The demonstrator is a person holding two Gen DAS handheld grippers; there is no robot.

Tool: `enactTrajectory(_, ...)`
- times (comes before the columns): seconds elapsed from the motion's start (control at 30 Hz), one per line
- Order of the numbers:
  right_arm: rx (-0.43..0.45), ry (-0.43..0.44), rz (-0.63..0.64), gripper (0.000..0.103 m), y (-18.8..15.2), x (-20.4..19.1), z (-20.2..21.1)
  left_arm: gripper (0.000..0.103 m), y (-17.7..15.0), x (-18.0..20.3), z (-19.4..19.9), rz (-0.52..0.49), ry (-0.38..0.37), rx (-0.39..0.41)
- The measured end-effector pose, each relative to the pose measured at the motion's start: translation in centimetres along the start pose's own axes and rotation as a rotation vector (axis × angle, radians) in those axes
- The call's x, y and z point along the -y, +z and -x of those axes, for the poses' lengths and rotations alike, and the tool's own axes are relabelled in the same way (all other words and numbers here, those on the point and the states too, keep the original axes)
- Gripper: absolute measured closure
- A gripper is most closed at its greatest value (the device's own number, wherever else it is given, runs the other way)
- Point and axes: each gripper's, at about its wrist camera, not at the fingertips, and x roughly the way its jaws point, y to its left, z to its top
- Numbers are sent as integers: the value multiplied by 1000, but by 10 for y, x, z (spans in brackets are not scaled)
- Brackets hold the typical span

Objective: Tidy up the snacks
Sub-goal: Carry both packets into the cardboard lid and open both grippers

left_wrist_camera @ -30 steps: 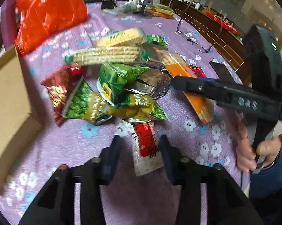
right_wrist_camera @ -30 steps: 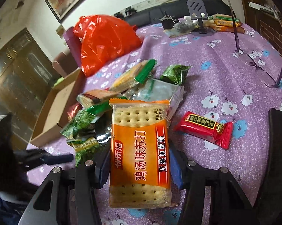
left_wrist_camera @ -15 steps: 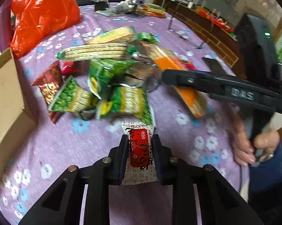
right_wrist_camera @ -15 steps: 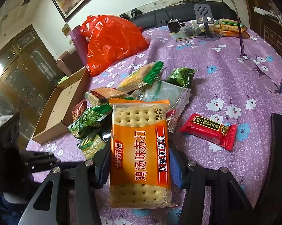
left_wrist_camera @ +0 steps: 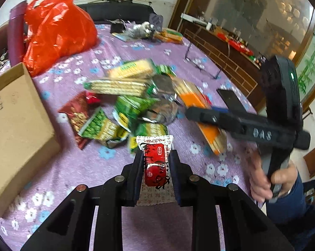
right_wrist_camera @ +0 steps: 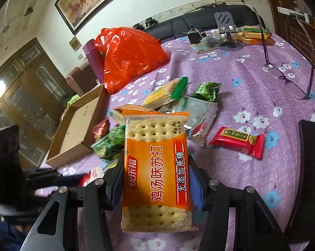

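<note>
My left gripper (left_wrist_camera: 155, 156) is shut on a red and white snack packet (left_wrist_camera: 156, 163) and holds it above the purple flowered tablecloth (left_wrist_camera: 77, 165). My right gripper (right_wrist_camera: 156, 167) is shut on an orange cracker pack (right_wrist_camera: 156, 167), lifted off the cloth; the pack also shows in the left wrist view (left_wrist_camera: 201, 113). A pile of green, red and silver snack packs (left_wrist_camera: 119, 104) lies mid-table. An open cardboard box (left_wrist_camera: 15, 129) stands at the left, also in the right wrist view (right_wrist_camera: 77, 125). A red bar (right_wrist_camera: 238, 139) lies alone on the cloth.
A red plastic bag (left_wrist_camera: 57, 29) and a purple flask (left_wrist_camera: 16, 31) stand behind the box. Glasses (right_wrist_camera: 289, 77), a phone stand (right_wrist_camera: 225, 27) and more packs (right_wrist_camera: 255, 34) lie at the far side. A black phone (left_wrist_camera: 230, 100) lies near the right edge.
My left gripper closed on the red and white packet and lifted it off the cloth. My right gripper rose and drew back, still holding the orange cracker pack.
</note>
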Motion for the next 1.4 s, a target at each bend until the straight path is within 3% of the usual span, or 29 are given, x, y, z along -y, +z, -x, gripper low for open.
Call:
enactTrajectory(0.4,-23,42,20,45,7,-44,-2,79,1,-40,43,86,30,100)
enactTrajectory(0.73,-79,107,59,45,25,-92,-24,79,-1,-93,81,183,113,183)
enactTrajectory(1.1,-181,180,78,45,66,-154,-91,79,12,-176,103,303,251,226)
enactTrajectory(1.4,-261,199,47,44,116,-208,-180,79,48,-264,94,431,348,205)
